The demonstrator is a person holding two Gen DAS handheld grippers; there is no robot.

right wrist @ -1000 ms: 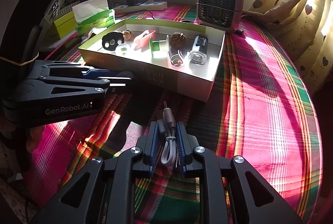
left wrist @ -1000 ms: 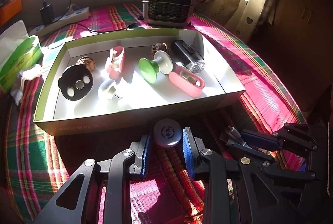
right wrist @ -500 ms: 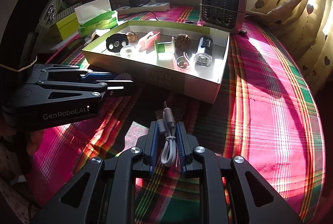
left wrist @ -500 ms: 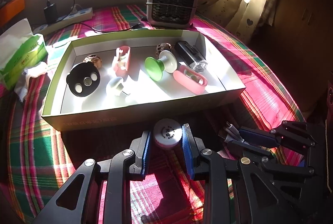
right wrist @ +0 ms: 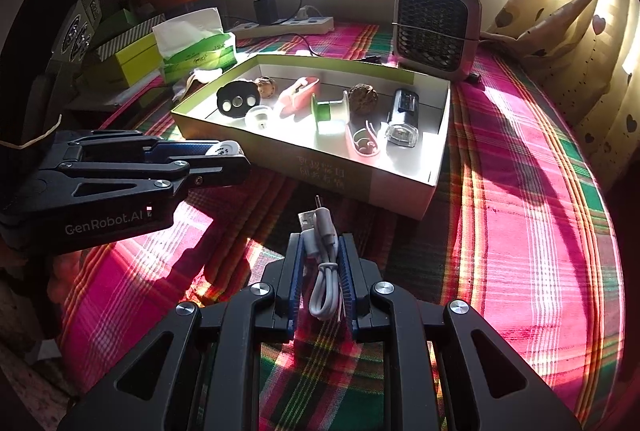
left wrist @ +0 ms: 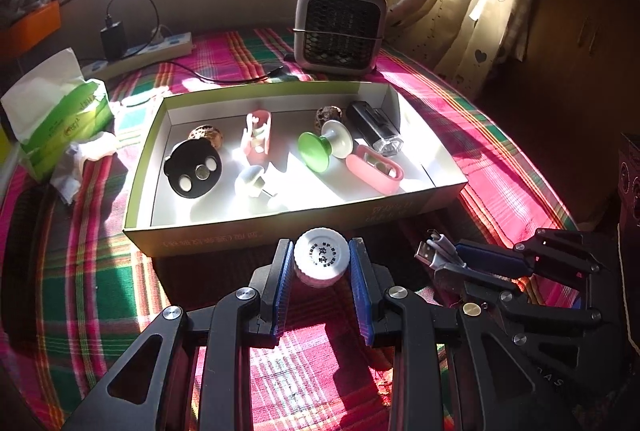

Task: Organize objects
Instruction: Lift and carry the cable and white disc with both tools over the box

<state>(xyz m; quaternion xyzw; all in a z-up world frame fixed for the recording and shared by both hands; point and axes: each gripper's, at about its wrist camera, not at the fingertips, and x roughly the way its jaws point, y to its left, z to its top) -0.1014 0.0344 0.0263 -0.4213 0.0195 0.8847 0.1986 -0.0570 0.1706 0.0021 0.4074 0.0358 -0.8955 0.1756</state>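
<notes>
Left gripper [left wrist: 321,263]: jaws narrowly parted, blue pads pressed on either side of a small white round jar [left wrist: 321,261]. Printed lid faces up, pink band around the lower edge. Jar is held just in front of the near wall of the cardboard box [left wrist: 256,231], above the plaid cloth [left wrist: 80,271].

Right gripper [right wrist: 322,271]: jaws pressed nearly together, pinching a folded white USB cable [right wrist: 322,259]. The looped end hangs back between the pads; both plugs stick out past the fingertips toward the box. In the left wrist view this gripper sits low on the right, the cable ends just beside the box's near right corner.

Box contents, left to right in the left wrist view:
- black round disc [left wrist: 193,169] with three pale spots, a walnut [left wrist: 206,135] behind it
- small white knob [left wrist: 250,181]
- pink clip-like piece [left wrist: 258,133]
- green-and-white spool [left wrist: 324,147], second walnut [left wrist: 328,115] behind it
- pink oval holder [left wrist: 374,169]
- black flashlight-like item [left wrist: 374,129] near the right wall

Outside the box: small heater [left wrist: 340,27] behind it, tissue pack [left wrist: 60,115] to the left, power strip [left wrist: 148,49] with a plugged-in adapter by the window. Strong sun falls across the cloth and box interior.
</notes>
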